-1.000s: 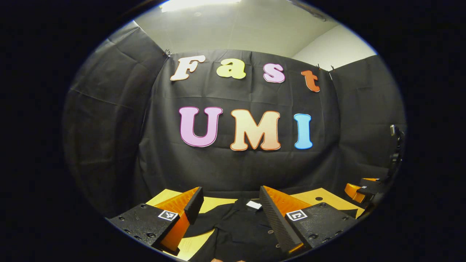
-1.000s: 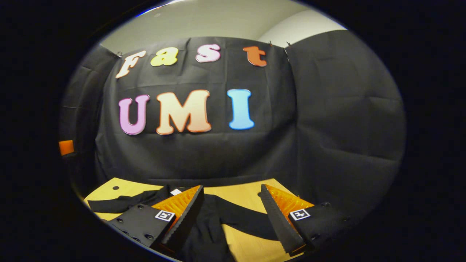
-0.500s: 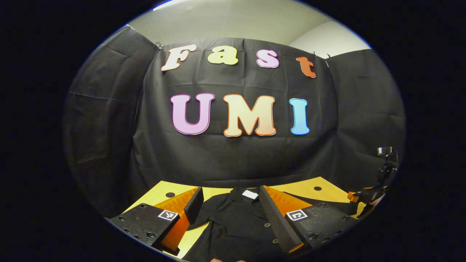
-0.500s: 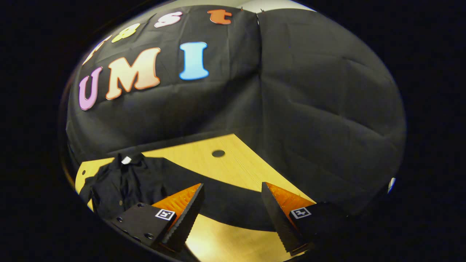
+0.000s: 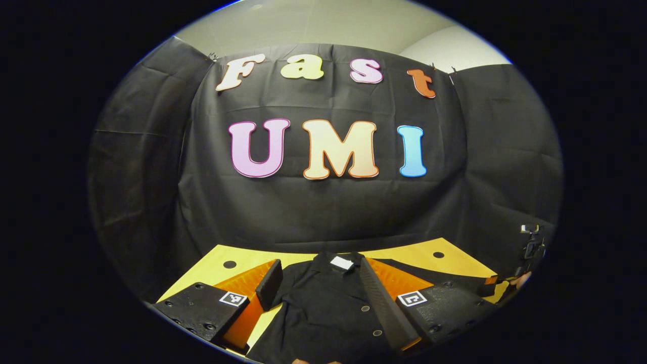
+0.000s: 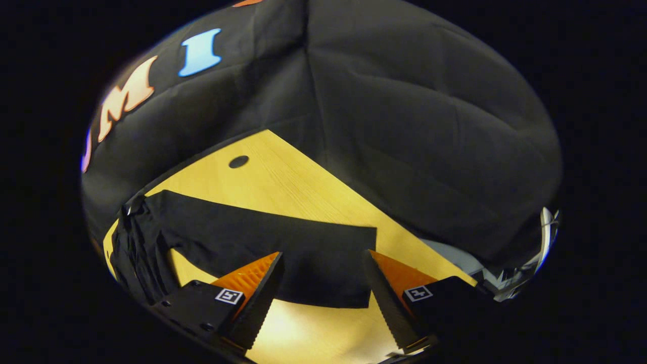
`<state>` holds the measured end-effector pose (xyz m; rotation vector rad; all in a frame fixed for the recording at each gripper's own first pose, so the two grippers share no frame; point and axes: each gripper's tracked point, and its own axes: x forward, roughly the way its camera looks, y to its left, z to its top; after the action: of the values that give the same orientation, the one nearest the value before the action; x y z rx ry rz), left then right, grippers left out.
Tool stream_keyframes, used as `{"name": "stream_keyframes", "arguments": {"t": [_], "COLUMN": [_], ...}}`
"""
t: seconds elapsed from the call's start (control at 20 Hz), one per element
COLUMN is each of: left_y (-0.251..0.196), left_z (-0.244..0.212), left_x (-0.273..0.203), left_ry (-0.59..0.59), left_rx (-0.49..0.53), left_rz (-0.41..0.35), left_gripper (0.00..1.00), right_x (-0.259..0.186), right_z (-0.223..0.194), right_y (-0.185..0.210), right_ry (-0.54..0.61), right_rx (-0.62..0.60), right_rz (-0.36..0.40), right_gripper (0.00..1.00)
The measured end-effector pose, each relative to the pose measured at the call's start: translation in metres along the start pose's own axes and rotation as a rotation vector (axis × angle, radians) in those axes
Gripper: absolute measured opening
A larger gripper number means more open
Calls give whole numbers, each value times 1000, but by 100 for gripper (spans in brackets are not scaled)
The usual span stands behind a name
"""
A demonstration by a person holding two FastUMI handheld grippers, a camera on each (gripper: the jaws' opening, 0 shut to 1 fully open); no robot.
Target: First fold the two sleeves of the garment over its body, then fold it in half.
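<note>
A black button-up shirt (image 5: 328, 308) lies flat on the yellow wooden table (image 5: 242, 258), its collar with a white tag (image 5: 341, 263) toward the back wall. My left gripper (image 5: 316, 285) hovers open above the shirt's chest, nothing between its fingers. In the right gripper view one long black sleeve (image 6: 283, 242) stretches out across the table (image 6: 283, 182) from the shirt's body (image 6: 136, 242) at the left. My right gripper (image 6: 323, 283) is open, its fingers straddling the sleeve's cuff end from above. The right gripper (image 5: 493, 285) is also at the far right of the left gripper view.
The black cloth wall encloses the table at the back and on both sides. Round holes (image 5: 229, 264) (image 6: 238, 162) mark the tabletop near its back corners. Bare wood lies beyond the sleeve toward the wall.
Both views have tilted down toward the table. The right gripper swung right and lower, from over the shirt's body out to the sleeve's cuff end. The left gripper dipped slightly.
</note>
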<state>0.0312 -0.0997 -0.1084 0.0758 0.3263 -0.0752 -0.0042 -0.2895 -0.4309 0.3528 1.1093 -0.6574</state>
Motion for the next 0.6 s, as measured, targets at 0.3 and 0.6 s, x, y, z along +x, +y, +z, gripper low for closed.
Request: {"name": "stream_keyframes", "arguments": {"t": [0.3,0.6], "left_y": [-4,0], "left_z": [4,5], "left_x": [-1,-7], "left_ry": [-8,-15], "left_rx": [12,6], "left_rz": [-7,0], "left_gripper": [92,91], "right_x": [14,17], "right_z": [-13,-16], "right_y": [-10,-11], "right_ry": [110,130], "right_rx": [99,27], "right_rz": [-35,-42], "right_gripper": [99,70]}}
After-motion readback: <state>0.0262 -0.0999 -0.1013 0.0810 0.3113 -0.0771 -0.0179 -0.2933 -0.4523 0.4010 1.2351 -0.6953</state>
